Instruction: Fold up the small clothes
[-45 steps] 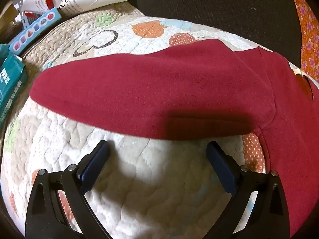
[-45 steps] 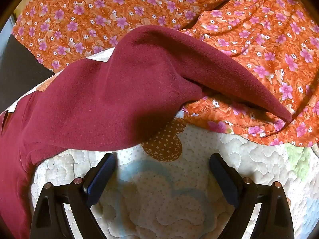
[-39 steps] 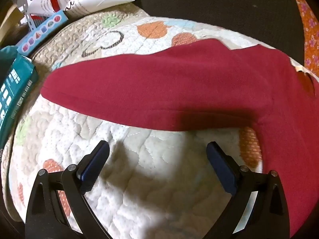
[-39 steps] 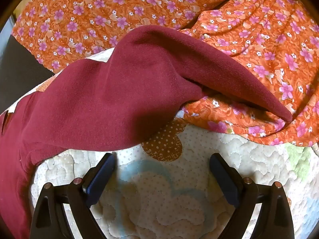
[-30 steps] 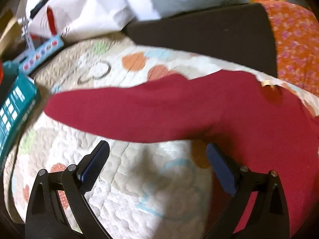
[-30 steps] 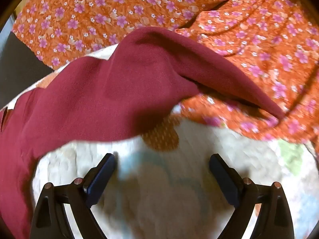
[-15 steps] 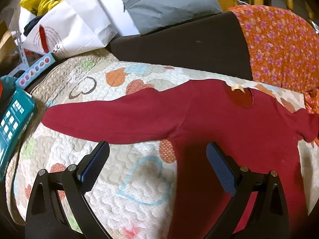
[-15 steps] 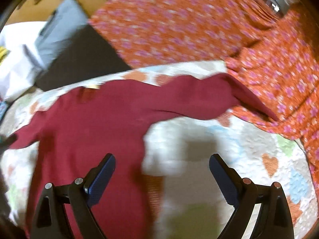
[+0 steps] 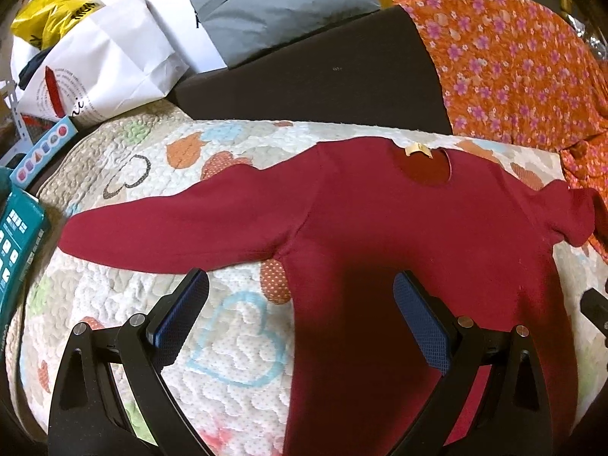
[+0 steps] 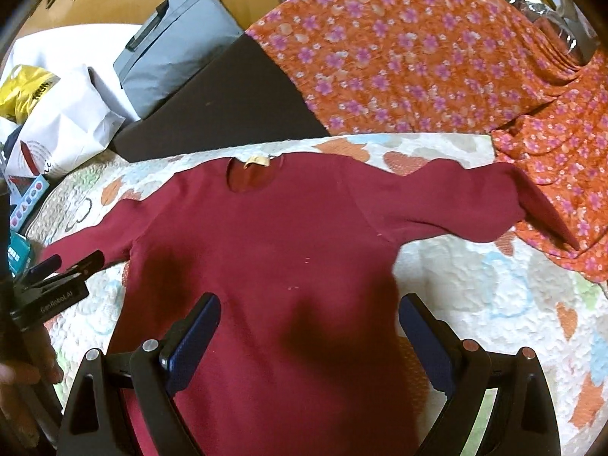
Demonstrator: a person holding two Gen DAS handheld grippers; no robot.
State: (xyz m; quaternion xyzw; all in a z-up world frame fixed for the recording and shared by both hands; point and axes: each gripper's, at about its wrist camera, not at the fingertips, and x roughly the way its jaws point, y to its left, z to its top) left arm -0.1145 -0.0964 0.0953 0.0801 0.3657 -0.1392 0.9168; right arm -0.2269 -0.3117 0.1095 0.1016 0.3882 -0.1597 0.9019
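Quilted bed (image 9: pixel 114 190): red shirt (image 10: pixel 285 247) spread flat; left gripper (image 9: pixel 300 304), right gripper (image 10: pixel 307 326) above it, wide apart, empty.

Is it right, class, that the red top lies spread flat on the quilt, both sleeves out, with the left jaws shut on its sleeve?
Not quite. The left gripper has its jaws open, holding nothing, as the left wrist view shows. The red top does lie spread on the quilt, sleeves out.

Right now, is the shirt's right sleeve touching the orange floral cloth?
Touching. In the right wrist view the red shirt's right sleeve runs off the quilt, and its cuff end lies on the orange floral cloth, overlapping it with no gap.
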